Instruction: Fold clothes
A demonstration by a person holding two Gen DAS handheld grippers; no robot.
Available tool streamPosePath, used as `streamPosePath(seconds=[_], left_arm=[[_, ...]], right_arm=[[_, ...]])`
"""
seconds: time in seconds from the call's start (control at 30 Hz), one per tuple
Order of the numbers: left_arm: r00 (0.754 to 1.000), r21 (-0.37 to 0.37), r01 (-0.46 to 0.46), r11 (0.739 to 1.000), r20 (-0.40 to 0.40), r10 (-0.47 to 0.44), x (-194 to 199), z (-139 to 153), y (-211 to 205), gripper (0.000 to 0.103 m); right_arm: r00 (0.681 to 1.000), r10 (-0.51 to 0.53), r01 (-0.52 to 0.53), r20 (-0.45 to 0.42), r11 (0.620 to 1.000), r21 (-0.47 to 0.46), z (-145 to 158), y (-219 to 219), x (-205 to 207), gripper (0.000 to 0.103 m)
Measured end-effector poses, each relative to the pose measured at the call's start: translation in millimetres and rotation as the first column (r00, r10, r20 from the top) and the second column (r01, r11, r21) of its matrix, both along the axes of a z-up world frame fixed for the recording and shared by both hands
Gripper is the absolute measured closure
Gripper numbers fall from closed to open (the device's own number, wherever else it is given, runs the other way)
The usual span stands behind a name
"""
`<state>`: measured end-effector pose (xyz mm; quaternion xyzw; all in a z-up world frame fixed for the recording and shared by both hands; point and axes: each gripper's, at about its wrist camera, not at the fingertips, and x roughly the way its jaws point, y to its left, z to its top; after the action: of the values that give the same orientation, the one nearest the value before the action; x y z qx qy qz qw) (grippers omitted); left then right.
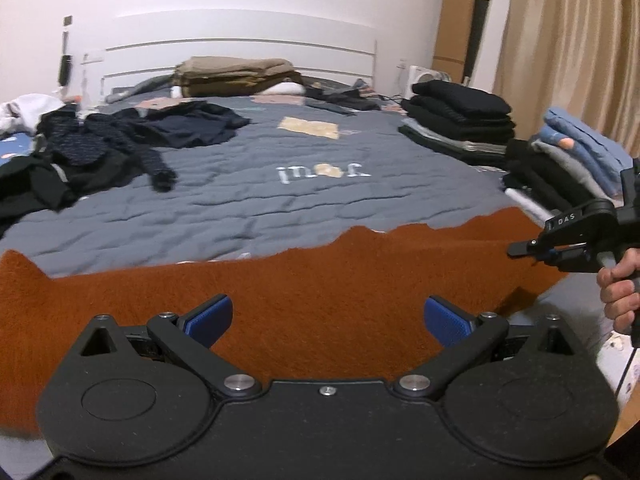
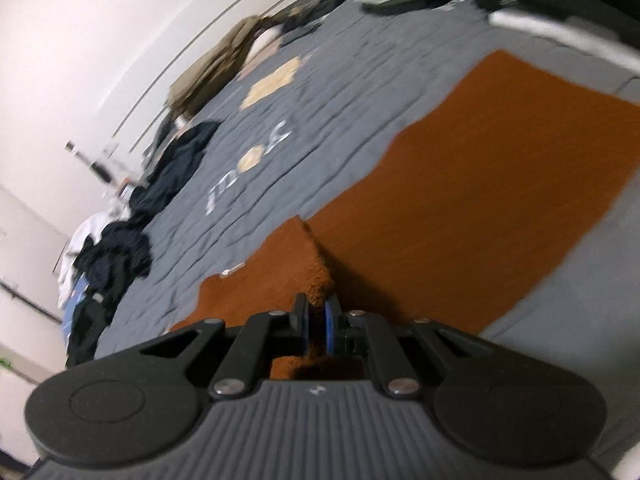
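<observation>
Orange fleece garment point(image 1: 320, 292), soft and limp: right gripper point(image 2: 316, 314) pinches its edge at lower centre; left gripper point(image 1: 328, 320) gapes empty; grip corners.

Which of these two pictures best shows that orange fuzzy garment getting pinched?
The right wrist view: its right gripper is shut on a raised fold of the orange garment. The left wrist view shows the garment spread flat and the right gripper only from the side.

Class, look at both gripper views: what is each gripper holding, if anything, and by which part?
The right gripper is shut on the orange garment, pinching a raised fold at its edge. The left gripper is open over it, holding nothing.
</observation>
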<state>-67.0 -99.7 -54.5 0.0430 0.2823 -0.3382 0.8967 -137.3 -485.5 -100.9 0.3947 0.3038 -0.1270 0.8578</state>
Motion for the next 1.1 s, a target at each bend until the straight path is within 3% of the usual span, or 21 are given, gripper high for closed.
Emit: streamPosePath(seconds=[0.43,0.8,1.1], left_arm=[[0.996,-0.016,0.079,0.997,-0.039,-0.08,-5.7,-10.0,-55.7,0.0],[0.992,-0.024,0.114,0.993,-0.058,-0.115,-12.7,-14.5,-67.7,0.0],[0.992,-0.019,0.11,0.994,-0.064,-0.111,-11.9,-17.0,-69.1,0.0]], right_arm=[[0.989,-0.14,0.136,-0.046,0.987,-0.085,-8.8,-80.0,-29.0,0.095],[0.966,-0.254,0.247,-0.042,0.959,-0.137,-4.0,-140.6,-58.2,0.095],[0.936,-0.337,0.299,-0.099,0.912,-0.28,-9.4,-172.9,-62.4,0.095]])
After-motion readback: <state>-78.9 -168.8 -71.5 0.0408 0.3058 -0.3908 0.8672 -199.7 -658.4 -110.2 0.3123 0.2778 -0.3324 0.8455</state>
